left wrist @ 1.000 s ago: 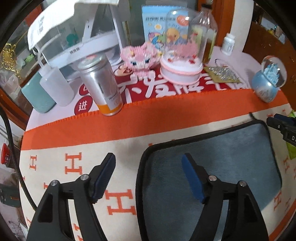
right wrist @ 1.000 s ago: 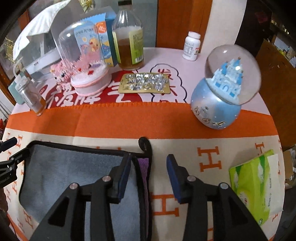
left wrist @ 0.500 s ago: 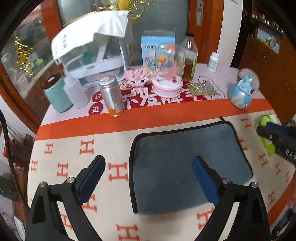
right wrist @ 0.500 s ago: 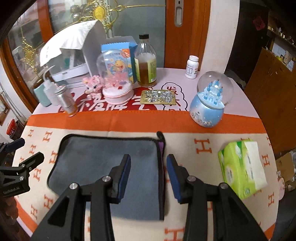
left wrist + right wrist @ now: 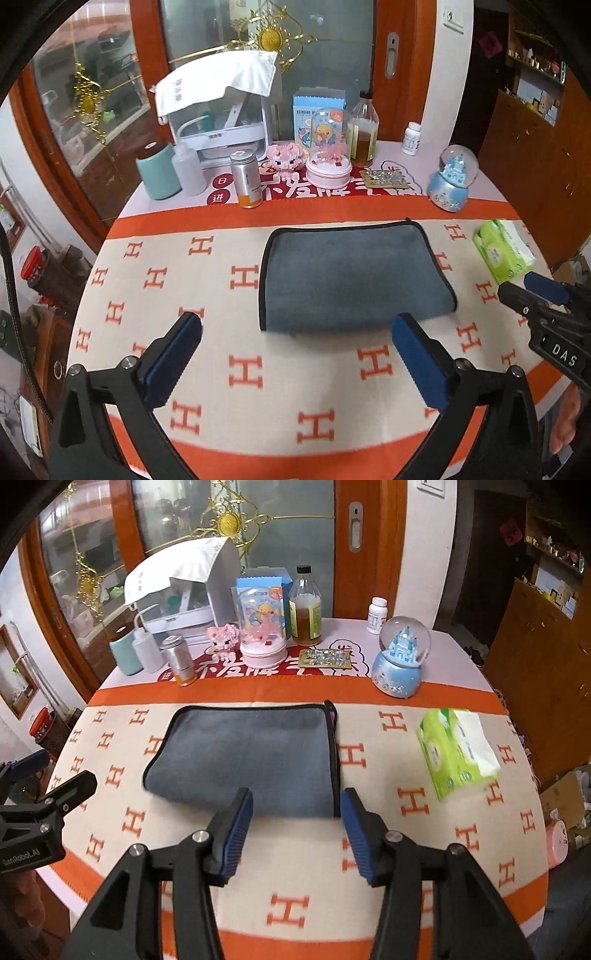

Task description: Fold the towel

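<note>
Towel [image 5: 351,273] lay folded flat on the worktop [image 5: 207,373], mid-cloth, black piping showing on its edges. Left gripper [image 5: 295,354] jaws were wide apart, empty, short of the towel's near edge. Right gripper [image 5: 295,823] jaws were apart too, holding nothing, near the towel's near right corner. Tissue pack [image 5: 456,751] sat well right of the towel; snow globe [image 5: 400,661] behind.

Round table [image 5: 122,206], orange-patterned cloth [image 5: 280,373]
</note>
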Action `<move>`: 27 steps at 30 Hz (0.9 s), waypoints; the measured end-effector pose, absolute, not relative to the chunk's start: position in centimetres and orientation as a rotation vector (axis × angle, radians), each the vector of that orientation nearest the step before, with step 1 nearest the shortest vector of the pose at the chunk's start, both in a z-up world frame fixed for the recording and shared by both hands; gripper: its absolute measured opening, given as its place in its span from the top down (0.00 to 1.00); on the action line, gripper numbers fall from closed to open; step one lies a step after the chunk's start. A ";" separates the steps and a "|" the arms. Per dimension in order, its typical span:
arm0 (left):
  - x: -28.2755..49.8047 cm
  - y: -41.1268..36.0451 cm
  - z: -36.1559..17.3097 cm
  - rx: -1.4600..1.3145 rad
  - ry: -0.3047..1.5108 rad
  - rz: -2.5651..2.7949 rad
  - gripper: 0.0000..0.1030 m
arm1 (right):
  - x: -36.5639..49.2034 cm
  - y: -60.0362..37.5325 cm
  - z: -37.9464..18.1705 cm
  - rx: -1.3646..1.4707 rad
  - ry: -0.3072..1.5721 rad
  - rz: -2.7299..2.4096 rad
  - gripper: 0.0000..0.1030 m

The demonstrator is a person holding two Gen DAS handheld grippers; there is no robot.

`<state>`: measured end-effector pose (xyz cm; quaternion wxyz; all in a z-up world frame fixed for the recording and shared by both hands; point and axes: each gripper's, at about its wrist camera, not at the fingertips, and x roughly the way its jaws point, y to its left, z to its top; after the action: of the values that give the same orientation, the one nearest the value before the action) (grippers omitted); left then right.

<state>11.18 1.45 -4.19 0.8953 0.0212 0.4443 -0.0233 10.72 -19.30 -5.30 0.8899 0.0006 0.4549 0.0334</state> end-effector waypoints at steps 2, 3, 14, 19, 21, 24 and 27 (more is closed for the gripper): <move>9.7 1.3 -3.6 0.032 0.912 -0.050 0.01 | 9.1 -19.3 -4.7 -0.006 0.930 0.067 0.51; 8.8 1.3 -3.2 0.022 0.908 -0.051 0.01 | 8.5 -19.3 -4.4 -0.006 0.924 0.066 0.51; 3.0 1.6 0.3 -0.036 0.885 0.020 0.01 | 1.9 -19.3 -0.8 0.026 0.849 0.111 0.48; -0.2 2.1 2.0 -0.045 0.859 0.071 0.01 | -0.8 -18.4 0.3 -0.007 0.806 0.145 0.43; -1.1 2.2 2.4 -0.040 0.859 0.087 0.01 | -1.5 -18.2 0.6 -0.010 0.799 0.160 0.42; -2.2 2.2 2.6 -0.056 0.881 0.079 0.01 | -2.1 -18.1 0.6 -0.012 0.792 0.169 0.41; -2.9 2.0 2.6 -0.057 0.878 0.083 0.01 | -2.4 -18.2 0.2 -0.013 0.798 0.161 0.41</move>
<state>-2.91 2.01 2.56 0.9039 -0.0274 0.4249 0.0401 -2.38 -18.23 0.23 0.9183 -0.0065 0.3880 0.0785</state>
